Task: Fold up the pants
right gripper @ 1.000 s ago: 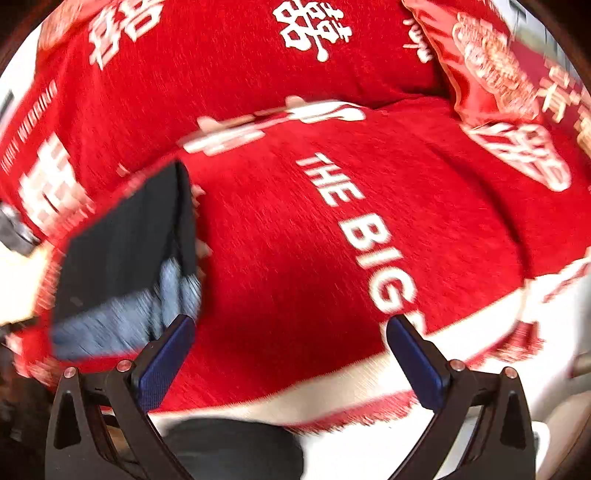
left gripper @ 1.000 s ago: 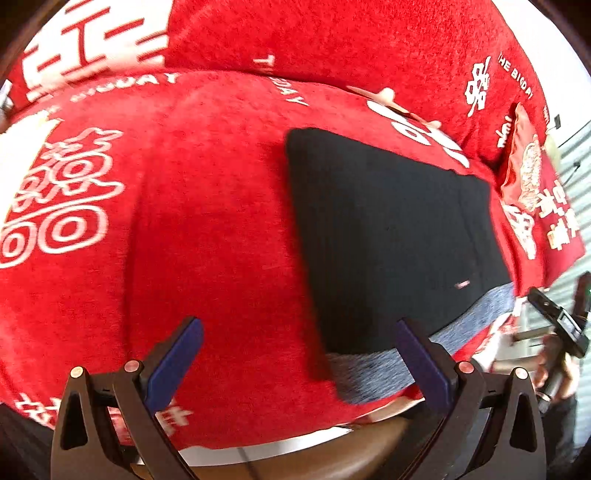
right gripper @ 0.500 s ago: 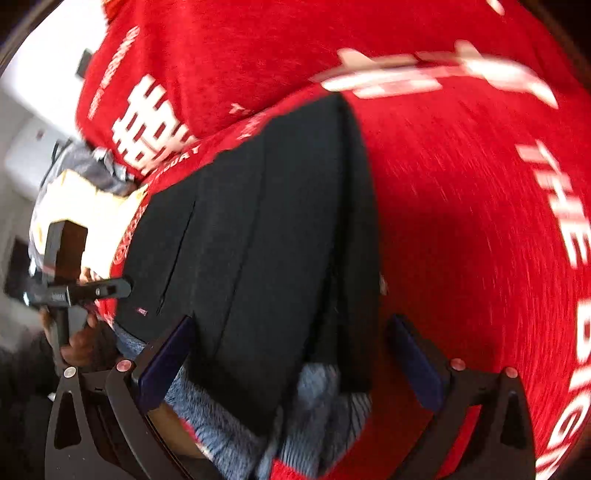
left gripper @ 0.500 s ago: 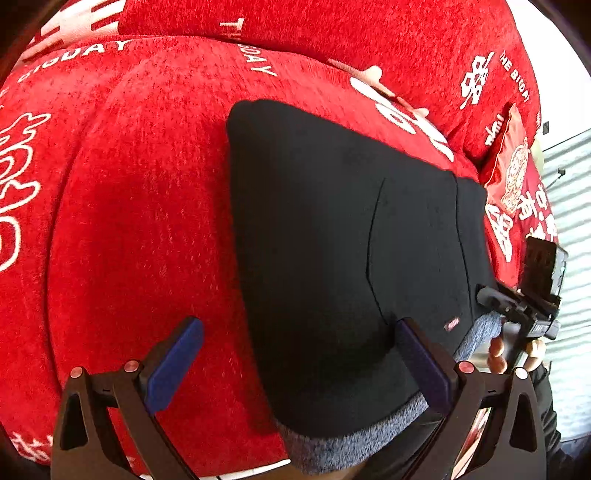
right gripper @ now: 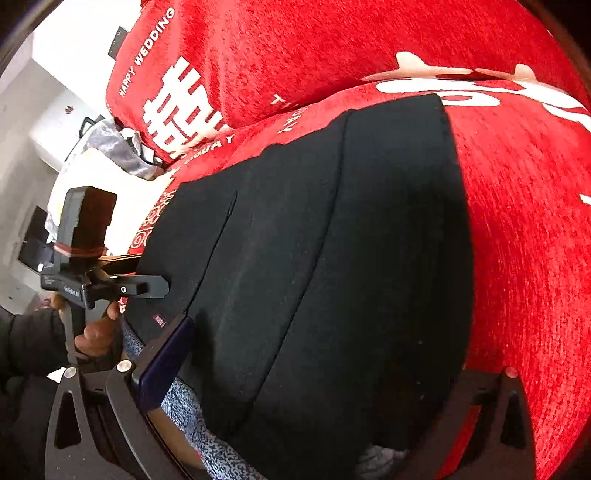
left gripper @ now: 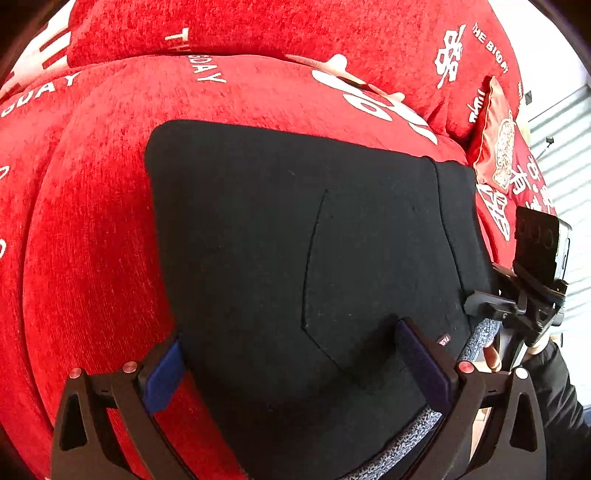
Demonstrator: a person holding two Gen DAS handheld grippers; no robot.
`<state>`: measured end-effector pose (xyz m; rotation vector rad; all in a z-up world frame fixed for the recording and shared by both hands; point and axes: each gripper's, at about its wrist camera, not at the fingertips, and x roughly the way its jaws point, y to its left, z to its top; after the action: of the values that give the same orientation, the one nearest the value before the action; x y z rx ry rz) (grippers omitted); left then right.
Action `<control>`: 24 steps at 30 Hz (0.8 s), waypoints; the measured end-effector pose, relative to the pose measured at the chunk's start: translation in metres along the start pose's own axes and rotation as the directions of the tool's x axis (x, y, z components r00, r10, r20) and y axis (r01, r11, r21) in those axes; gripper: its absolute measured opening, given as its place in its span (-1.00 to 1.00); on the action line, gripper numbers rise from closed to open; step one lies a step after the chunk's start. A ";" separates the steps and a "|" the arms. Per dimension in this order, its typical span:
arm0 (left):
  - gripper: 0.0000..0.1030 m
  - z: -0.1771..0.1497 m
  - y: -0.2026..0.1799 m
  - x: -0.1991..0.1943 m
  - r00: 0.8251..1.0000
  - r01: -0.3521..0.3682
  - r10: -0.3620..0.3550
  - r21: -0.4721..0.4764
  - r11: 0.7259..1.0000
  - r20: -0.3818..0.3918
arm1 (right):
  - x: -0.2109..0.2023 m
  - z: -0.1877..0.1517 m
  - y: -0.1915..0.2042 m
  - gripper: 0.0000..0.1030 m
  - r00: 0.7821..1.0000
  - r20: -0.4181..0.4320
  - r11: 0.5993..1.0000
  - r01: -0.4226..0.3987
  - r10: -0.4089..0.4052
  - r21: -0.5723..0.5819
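Black pants (left gripper: 295,240) lie folded into a flat rectangle on the red sofa cover (left gripper: 92,221), their grey speckled waistband (left gripper: 406,439) at the near edge. My left gripper (left gripper: 293,369) is open and low over the waistband end, its left finger at the pants' left edge and its right finger on the cloth beside a small red label (left gripper: 443,339). In the right wrist view the pants (right gripper: 314,258) fill the middle. My right gripper (right gripper: 314,369) is open across their right part. Its left fingertip (right gripper: 166,362) rests on the cloth, and the right one is hidden behind the black fold.
Red back cushions (left gripper: 295,29) with white lettering rise behind the seat. A red embroidered pillow (left gripper: 506,166) lies at the right end. A hand holds each gripper, seen from the other view as a black handle (left gripper: 532,288) (right gripper: 92,280). White bedding (right gripper: 96,173) lies beyond the sofa's left end.
Both grippers have closed in on the pants' waistband end. The left view shifted right onto the pants; the right view swung left from bare sofa cover onto them. Both stayed open.
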<state>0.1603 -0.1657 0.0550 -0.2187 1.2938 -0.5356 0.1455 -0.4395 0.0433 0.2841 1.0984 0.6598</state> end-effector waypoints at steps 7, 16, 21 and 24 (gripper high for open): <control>0.99 0.004 -0.004 0.003 0.999 -0.032 0.032 -0.026 0.999 -0.006 | 0.006 0.007 0.010 0.99 0.995 -0.025 0.995 0.095 -0.095 0.002; 0.34 -0.001 -0.005 -0.015 0.998 -0.044 0.044 -0.014 0.999 0.051 | -0.013 0.006 0.030 0.34 0.990 0.035 0.991 0.135 -0.135 0.020; 0.06 -0.003 -0.011 -0.024 0.996 -0.058 0.058 0.006 0.998 0.068 | -0.021 0.009 0.051 0.14 0.982 0.066 0.985 0.173 -0.175 0.023; 0.00 -0.002 -0.010 -0.028 0.996 -0.054 0.054 -0.004 0.999 0.066 | -0.026 0.011 0.070 0.11 0.978 0.088 0.982 0.191 -0.191 0.008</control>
<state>0.1507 -0.1600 0.0829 -0.2008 1.2322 -0.4773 0.1228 -0.4000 0.1037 0.2022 1.0260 0.4722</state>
